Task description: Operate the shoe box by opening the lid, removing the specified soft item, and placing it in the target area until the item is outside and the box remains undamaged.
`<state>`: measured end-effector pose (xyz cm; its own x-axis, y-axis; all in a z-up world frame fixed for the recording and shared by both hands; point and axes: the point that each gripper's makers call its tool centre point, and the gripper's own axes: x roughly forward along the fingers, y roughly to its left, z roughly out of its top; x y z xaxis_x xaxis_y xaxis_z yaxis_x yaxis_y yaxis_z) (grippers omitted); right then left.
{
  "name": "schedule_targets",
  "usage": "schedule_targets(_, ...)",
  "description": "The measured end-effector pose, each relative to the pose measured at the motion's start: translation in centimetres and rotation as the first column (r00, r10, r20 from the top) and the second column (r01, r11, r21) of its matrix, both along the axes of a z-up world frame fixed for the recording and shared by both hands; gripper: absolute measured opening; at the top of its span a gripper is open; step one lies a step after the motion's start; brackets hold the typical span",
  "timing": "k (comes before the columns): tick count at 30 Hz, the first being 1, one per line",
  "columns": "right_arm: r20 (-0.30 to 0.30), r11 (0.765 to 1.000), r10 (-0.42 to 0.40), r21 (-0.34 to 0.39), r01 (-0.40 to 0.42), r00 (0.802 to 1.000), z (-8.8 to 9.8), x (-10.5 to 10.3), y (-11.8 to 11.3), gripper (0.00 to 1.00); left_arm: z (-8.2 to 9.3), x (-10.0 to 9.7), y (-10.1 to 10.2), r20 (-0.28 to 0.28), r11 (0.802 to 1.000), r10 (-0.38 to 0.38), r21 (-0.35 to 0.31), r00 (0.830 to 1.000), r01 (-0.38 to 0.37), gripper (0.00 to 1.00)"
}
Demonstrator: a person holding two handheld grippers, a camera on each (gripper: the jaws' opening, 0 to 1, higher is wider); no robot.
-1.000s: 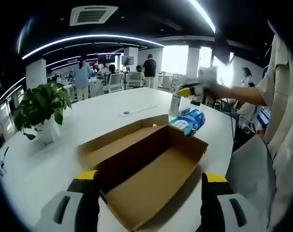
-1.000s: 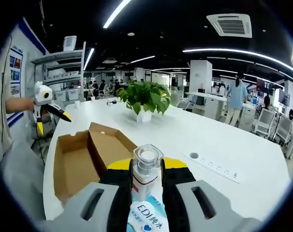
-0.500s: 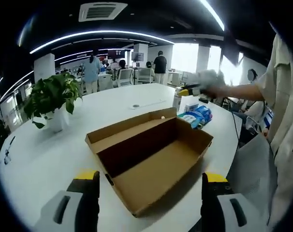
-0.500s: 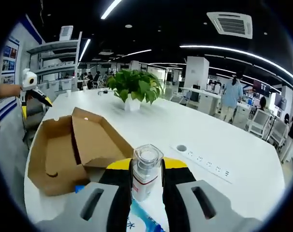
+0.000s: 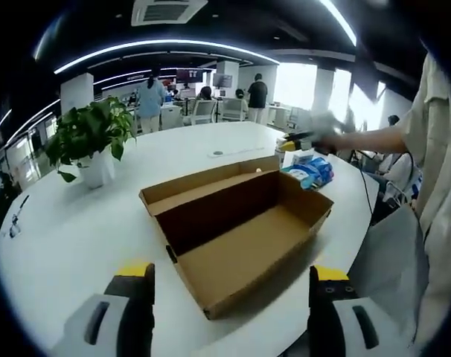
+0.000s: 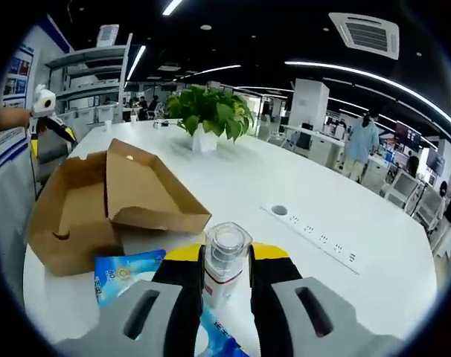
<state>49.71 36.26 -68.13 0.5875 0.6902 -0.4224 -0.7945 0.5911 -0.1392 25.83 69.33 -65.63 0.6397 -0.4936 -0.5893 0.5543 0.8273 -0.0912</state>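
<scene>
An open brown cardboard shoe box point(image 5: 240, 238) lies on the white table, its lid folded back and its inside bare. My left gripper point(image 5: 231, 274) is open, its jaws set wide at the box's near side. Past the box's far end lie blue soft packs point(image 5: 311, 172). My right gripper point(image 6: 225, 256) is shut on a small clear bottle point(image 6: 225, 253) with a round cap, held upright over the table. The box point(image 6: 99, 204) is to its left, with one blue pack point(image 6: 125, 271) beside it and another blue pack point(image 6: 222, 342) under the jaws. The right gripper point(image 5: 300, 139) also appears beyond the box.
A potted green plant point(image 5: 91, 137) stands on the round white table point(image 5: 77, 223), and a power strip point(image 6: 315, 234) is set into the tabletop. A person in a light shirt point(image 5: 437, 171) stands at the right. The left gripper point(image 6: 45, 111) shows at far left. Office desks and people fill the background.
Both views have shifted with the hands. The right gripper has kept the bottle and moved along past the box's end, so the blue pack on the table now shows beside the box.
</scene>
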Motion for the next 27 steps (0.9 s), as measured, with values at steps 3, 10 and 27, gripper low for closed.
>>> schedule_targets(3,-0.004,1.000,-0.017,-0.003,0.017,1.000,-0.3,0.1,-0.6,0.21,-0.3,-0.1,0.1,-0.008,1.000,0.005,0.002,1.000,-0.005,0.86)
schedule_targets(10,-0.009,1.000,-0.019,-0.025,0.019,1.000,-0.4,-0.1,-1.2,0.21,-0.7,0.0,-0.2,-0.018,1.000,0.006,-0.001,1.000,-0.006,0.86)
schedule_targets(27,-0.008,0.998,-0.038,-0.050,0.037,0.999,-0.3,-0.4,-1.4,0.23,-0.9,-0.2,0.1,-0.017,1.000,0.019,0.003,1.000,-0.019,0.83)
